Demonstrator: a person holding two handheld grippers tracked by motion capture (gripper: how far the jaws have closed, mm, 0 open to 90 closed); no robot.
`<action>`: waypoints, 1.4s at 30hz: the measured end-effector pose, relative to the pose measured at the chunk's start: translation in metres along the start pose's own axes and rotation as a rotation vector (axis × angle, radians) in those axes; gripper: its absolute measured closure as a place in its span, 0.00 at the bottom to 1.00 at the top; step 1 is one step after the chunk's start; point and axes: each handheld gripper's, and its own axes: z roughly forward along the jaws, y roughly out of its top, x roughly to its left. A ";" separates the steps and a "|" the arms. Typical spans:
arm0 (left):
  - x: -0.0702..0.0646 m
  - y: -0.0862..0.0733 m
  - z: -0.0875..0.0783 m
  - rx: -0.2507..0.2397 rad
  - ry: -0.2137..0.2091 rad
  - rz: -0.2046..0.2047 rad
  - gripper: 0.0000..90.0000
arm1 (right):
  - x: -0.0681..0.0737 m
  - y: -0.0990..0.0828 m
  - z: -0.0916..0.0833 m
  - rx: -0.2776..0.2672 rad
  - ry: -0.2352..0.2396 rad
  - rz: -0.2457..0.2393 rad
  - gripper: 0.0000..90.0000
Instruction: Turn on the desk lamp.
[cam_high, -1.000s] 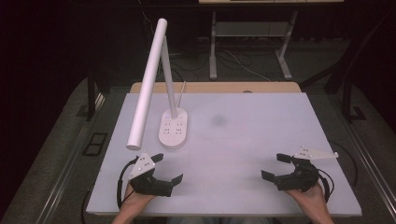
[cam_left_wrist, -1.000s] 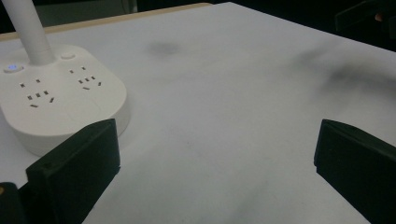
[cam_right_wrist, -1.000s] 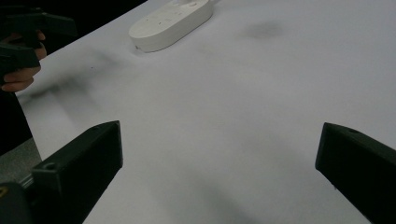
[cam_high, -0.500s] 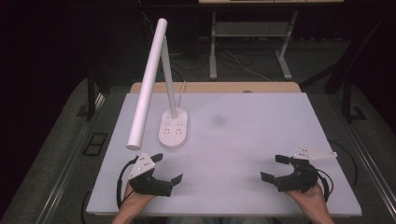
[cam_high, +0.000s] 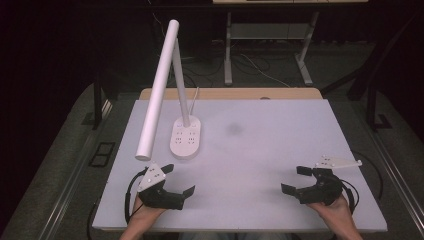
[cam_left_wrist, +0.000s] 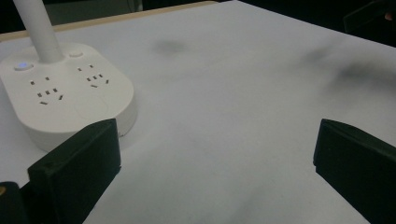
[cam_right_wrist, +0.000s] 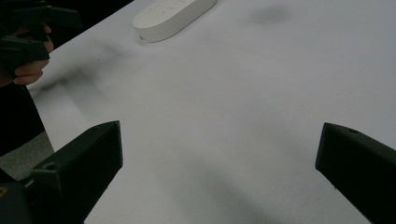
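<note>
White covered nearly everything: a pale sheet lay over the worktop (cam_high: 280, 150), with a strip of light wood showing along its far edge. On the left half stood a white desk lamp (cam_high: 172, 95); its oval base (cam_high: 186, 138) carried rows of socket holes and a small button glowing blue (cam_left_wrist: 21, 66), seen from the left gripper view. A thin stem rose from the back of the base, and the long tube head (cam_high: 158, 90) slanted down toward the near left, its end hanging above the sheet without touching it.

The left tool (cam_high: 175, 180) rested near the front edge, just in front of the lamp base and apart from it, held in the person's left hand (cam_high: 145, 212). Its two black jaws stood wide apart with nothing between them. The right tool (cam_high: 296, 180) lay well away at the near right corner, gripped by the right hand (cam_high: 336, 209), its jaws likewise spread wide and empty, a grey three-cornered plate (cam_high: 336, 162) on top.

A faint dark smudge (cam_high: 234, 130) marked the sheet right of the base. Beyond the worktop the room was dark, with metal legs (cam_high: 228, 50) and cables on the floor.
</note>
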 end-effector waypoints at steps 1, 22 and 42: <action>0.000 0.000 0.000 -0.001 0.001 0.000 0.00 | 0.000 0.001 0.000 -0.001 0.000 -0.001 0.00; 0.002 0.000 0.002 0.008 -0.018 -0.012 0.00 | 0.006 0.029 0.010 0.029 0.030 -0.026 0.00; 0.002 -0.001 0.004 0.023 -0.024 -0.003 0.00 | 0.012 0.061 0.026 0.072 0.042 -0.066 0.00</action>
